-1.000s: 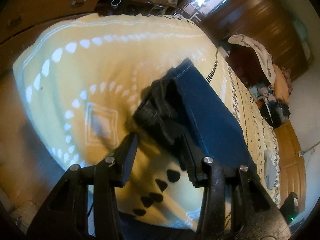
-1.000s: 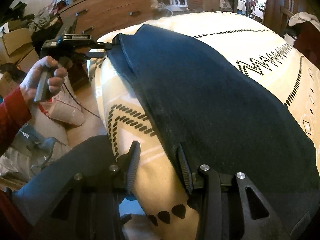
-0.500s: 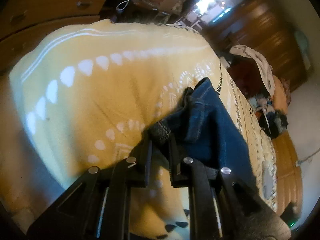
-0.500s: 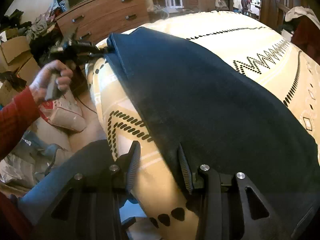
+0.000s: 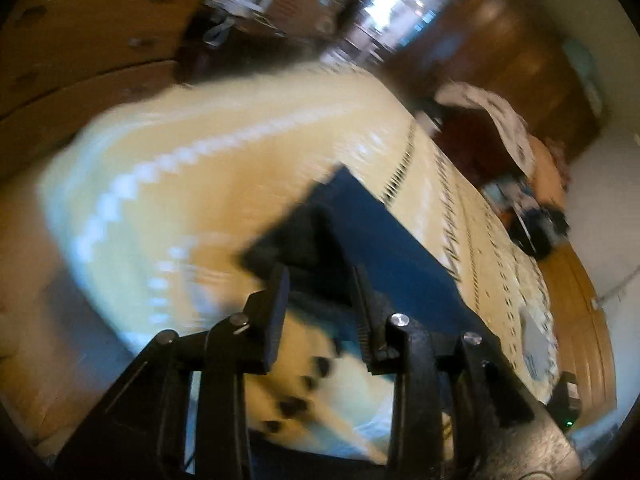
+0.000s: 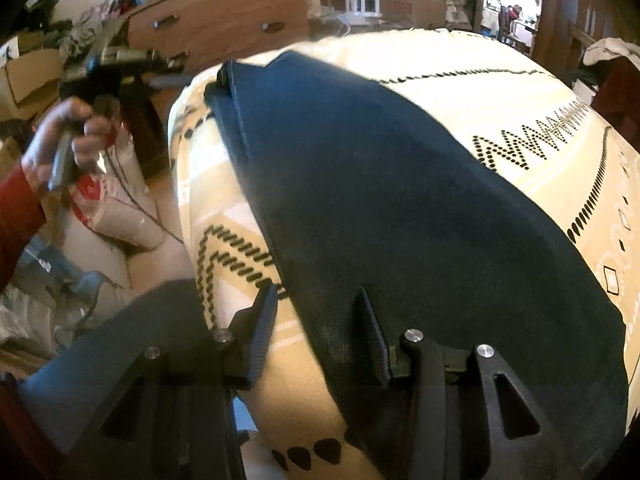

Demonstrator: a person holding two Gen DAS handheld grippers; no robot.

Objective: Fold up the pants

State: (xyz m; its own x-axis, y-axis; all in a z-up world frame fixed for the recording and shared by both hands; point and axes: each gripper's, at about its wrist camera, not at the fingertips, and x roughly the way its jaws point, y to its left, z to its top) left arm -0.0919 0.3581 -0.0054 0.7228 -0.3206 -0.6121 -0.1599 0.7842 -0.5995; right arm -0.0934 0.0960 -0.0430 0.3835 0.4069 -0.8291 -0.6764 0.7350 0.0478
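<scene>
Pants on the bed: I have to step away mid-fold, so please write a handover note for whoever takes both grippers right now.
Left gripper: jaws opening, with the bunched end of the pants between its fingertips; blur hides any contact.
Right gripper: open, straddling the pants' long edge at the other end, not gripping.
Pants: stretched lengthways on the patterned blanket, legs apparently stacked.
Done: laid out straight.
Left: the end-to-end fold, not begun.
</scene>
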